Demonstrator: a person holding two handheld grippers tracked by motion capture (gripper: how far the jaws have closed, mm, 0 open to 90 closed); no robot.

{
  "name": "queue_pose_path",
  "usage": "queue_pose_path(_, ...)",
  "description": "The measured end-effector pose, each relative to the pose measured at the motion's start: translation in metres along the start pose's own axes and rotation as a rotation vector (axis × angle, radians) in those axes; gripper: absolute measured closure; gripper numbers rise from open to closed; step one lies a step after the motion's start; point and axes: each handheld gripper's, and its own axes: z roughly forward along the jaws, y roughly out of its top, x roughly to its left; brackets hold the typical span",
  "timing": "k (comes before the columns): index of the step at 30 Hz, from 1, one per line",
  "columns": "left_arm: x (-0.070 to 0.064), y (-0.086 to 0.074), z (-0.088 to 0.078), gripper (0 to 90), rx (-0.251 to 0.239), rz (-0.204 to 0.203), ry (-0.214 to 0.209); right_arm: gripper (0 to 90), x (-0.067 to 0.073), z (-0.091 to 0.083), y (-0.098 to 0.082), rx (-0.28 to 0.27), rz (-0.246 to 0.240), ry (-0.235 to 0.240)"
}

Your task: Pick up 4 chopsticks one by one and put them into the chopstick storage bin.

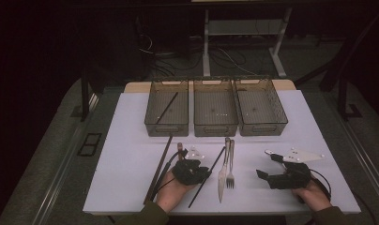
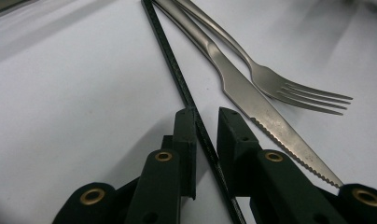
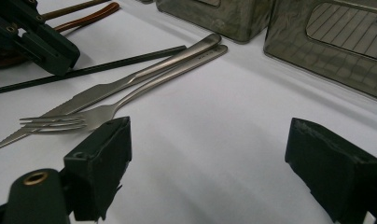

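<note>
One chopstick (image 1: 166,108) in leftmost basket (image 1: 151,115)

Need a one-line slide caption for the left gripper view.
Left gripper straddling a black chopstick on the white table, jaws nearly touching it, with a knife and fork alongside.

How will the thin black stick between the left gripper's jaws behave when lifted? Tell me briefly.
The black stick looks straight and rigid, so it should lift without drooping. Long and slender, it is probably light but may pivot between the left gripper's jaws. If nudged, it could roll toward the knife close beside it.
</note>
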Motion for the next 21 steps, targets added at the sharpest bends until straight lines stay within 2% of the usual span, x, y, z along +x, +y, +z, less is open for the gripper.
queue_pose_path(6, -0.0016, 0.0008, 0.0024, 78.4, 0.015, 0.007, 0.012, 14.2, -0.0002, 0.0000, 0.0001, -0.001, -0.001, -0.002)
queue_pose_path(15, -0.0053, 0.0020, 0.0014, 81.9, 0.030, 0.037, 0.064, 14.2, -0.0004, -0.0007, 0.0001, -0.002, 0.000, -0.004)
queue_pose_path(21, -0.0007, 0.0007, -0.0020, 82.9, 0.032, 0.021, 0.084, 14.2, -0.0005, -0.0006, 0.0001, -0.001, -0.001, -0.004)
